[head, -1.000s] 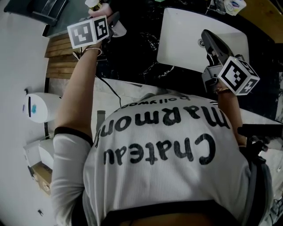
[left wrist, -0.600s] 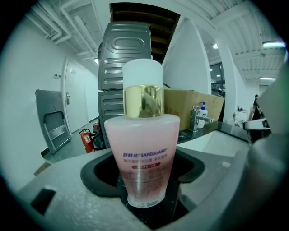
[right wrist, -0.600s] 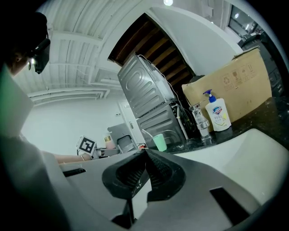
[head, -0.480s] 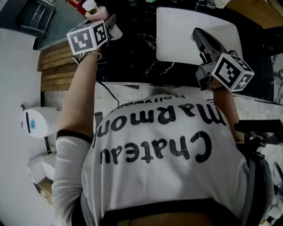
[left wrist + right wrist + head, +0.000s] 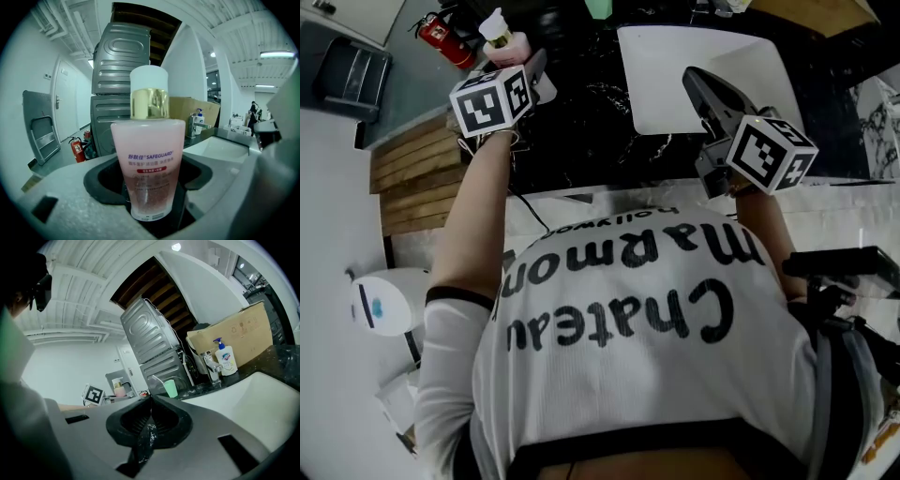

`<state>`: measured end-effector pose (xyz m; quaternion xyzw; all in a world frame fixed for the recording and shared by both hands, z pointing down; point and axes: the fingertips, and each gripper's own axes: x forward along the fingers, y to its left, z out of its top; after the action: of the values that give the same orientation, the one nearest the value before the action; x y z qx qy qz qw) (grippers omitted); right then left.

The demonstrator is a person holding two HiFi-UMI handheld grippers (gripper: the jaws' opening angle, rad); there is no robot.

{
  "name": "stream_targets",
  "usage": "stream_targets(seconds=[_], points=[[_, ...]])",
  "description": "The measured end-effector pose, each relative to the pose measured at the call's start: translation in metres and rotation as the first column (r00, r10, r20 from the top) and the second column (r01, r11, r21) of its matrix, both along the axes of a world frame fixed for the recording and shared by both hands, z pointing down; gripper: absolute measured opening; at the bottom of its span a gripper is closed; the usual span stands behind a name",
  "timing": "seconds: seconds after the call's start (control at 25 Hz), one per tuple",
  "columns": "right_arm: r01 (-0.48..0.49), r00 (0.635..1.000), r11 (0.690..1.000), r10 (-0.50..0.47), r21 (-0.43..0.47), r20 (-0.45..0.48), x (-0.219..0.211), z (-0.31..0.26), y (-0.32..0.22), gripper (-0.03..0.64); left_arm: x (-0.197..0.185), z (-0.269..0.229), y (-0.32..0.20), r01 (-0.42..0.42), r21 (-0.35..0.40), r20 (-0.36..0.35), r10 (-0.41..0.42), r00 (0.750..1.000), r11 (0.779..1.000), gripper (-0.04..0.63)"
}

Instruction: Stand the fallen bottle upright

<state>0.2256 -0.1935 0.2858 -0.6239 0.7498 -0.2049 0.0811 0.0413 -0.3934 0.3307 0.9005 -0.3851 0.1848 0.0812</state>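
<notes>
A pink Safeguard bottle (image 5: 149,159) with a white cap and gold collar stands upright between the jaws of my left gripper (image 5: 150,218), which is shut on its lower body. From the head view the bottle (image 5: 508,39) sits at the left end of the black counter, just ahead of the left gripper (image 5: 525,64). Whether its base rests on the counter is hidden. My right gripper (image 5: 694,80) hovers over the white sink with its jaws together and nothing held. In its own view the right gripper (image 5: 150,404) shows a closed seam, and the bottle (image 5: 120,390) appears far off.
A white sink (image 5: 675,56) is set in the black marble counter (image 5: 591,122). Behind it stand a faucet (image 5: 212,367), a soap dispenser (image 5: 225,357), a green cup (image 5: 170,388) and a cardboard sheet (image 5: 234,329). A fire extinguisher (image 5: 441,36) and stacked machines (image 5: 119,93) lie left.
My right gripper has drifted left across the sink and slightly up. The left gripper has stayed put with the bottle still in its jaws.
</notes>
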Motion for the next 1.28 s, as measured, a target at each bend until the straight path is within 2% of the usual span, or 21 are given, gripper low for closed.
stream_targets(seconds=[0.36, 1.28], points=[[-0.047, 0.998, 0.999, 0.047, -0.004, -0.041, -0.015, -0.010, 0.011, 0.009, 0.000, 0.000, 0.001, -0.035, 0.021, -0.044, 0.036, 0.998, 0.999, 0.327], [-0.117, 0.991, 0.992, 0.114, -0.036, -0.067, -0.032, -0.005, 0.054, 0.009, -0.007, 0.003, 0.011, -0.078, 0.031, -0.076, 0.080, 0.994, 0.996, 0.327]])
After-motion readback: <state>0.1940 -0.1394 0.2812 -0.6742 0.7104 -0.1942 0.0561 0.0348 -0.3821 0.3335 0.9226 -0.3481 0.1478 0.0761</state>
